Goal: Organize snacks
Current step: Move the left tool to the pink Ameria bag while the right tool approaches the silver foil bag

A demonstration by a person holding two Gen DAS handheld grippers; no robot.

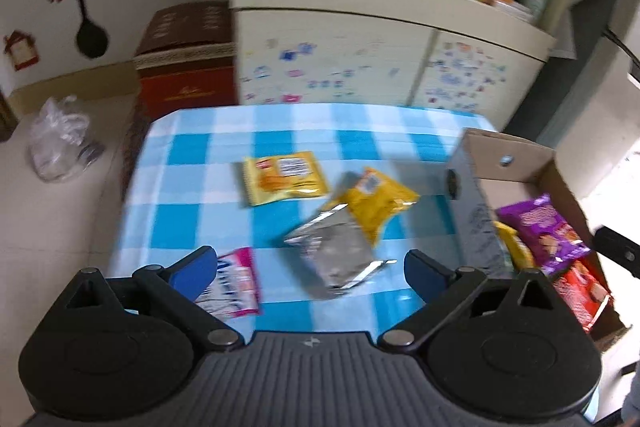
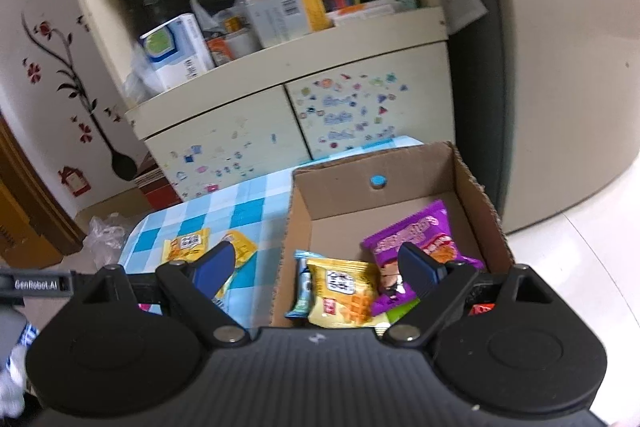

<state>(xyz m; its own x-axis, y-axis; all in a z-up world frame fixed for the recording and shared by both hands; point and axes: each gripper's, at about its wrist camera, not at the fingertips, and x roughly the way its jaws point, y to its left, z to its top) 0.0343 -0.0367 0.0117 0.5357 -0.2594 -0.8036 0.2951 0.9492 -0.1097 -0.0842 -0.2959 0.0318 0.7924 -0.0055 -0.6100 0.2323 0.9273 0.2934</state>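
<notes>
Blue-and-white checked cloth (image 1: 280, 227) covers the small table under both our grippers. Nearest us, the left gripper (image 1: 310, 267) stands spread wide with nothing between its blue pads; no earlier view lets us say more. A pink packet (image 1: 238, 281) lies just beside its left finger, and a silver packet (image 1: 336, 259) lies on the cloth ahead of the pads. Overlapping the silver packet's far end is a yellow packet (image 1: 376, 205); another yellow packet (image 1: 284, 177) lies apart, toward mid-table. Our right gripper (image 2: 320, 269) hangs spread and empty over the cardboard box (image 2: 472, 195), which sits at the table's right edge. Inside it we see a yellow waffle packet (image 2: 344, 291), a purple packet (image 2: 412, 235) and a light-blue packet (image 2: 303, 291). Open cloth remains toward the far and left edges. Beyond the table stands a cream cabinet (image 1: 360, 55) with stickered doors and crowded shelves, a red box (image 1: 186, 67) to its left, and a clear plastic bag (image 1: 60, 139) on the floor.
</notes>
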